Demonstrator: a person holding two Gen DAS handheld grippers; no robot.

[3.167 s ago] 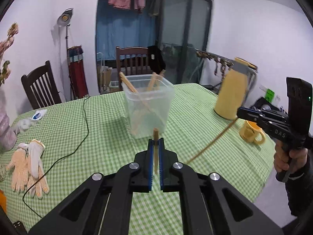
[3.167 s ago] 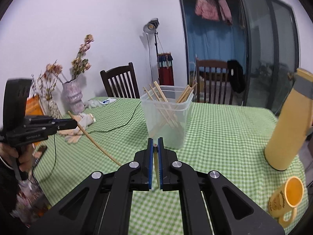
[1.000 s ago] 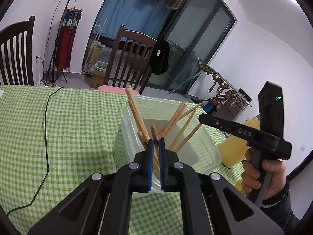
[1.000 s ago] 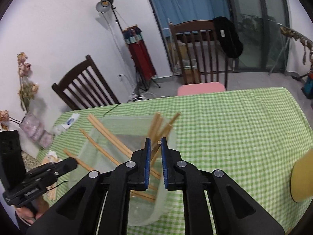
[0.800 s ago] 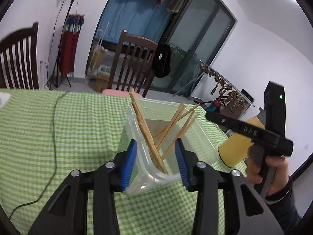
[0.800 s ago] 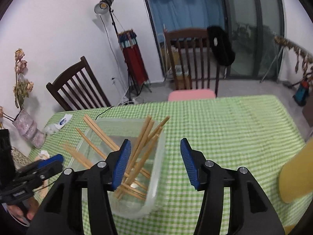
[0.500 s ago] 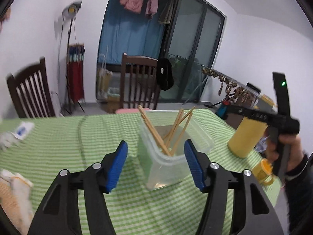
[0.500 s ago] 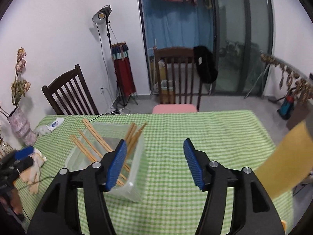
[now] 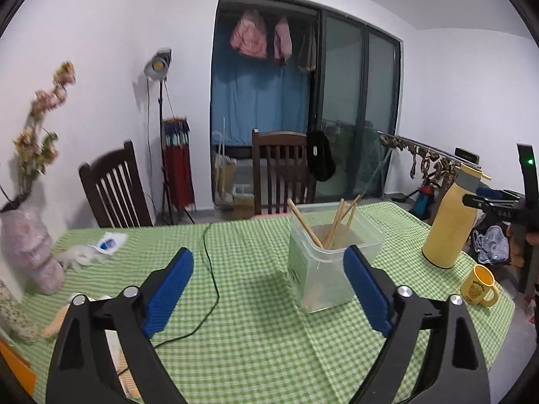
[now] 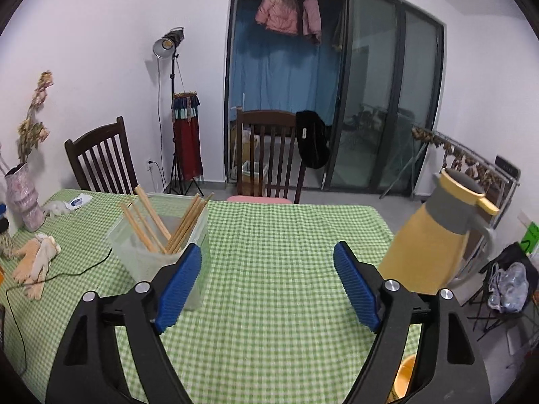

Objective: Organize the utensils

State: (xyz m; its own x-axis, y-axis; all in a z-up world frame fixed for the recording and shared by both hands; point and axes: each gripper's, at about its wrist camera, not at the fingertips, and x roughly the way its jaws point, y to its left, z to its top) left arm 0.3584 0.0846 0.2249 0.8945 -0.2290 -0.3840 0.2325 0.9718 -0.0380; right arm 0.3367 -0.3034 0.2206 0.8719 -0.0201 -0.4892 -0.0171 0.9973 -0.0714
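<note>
A desk (image 9: 262, 343) covered in green-and-white checked cloth fills the foreground. At its right end stands a tall yellow jug (image 9: 449, 222) with a grey collar, upright, and near it a small yellow mug (image 9: 478, 284). A black cable (image 9: 210, 269) snakes across the cloth. On the left lie pale work gloves (image 10: 33, 266) and a pink vase (image 9: 27, 252) of dried flowers, slightly blurred. Two dark wooden chairs (image 10: 267, 155) stand behind the desk, beside a lamp on a tripod (image 10: 171, 107). Pink jackets (image 10: 286, 11) hang before a blue curtain.
</note>
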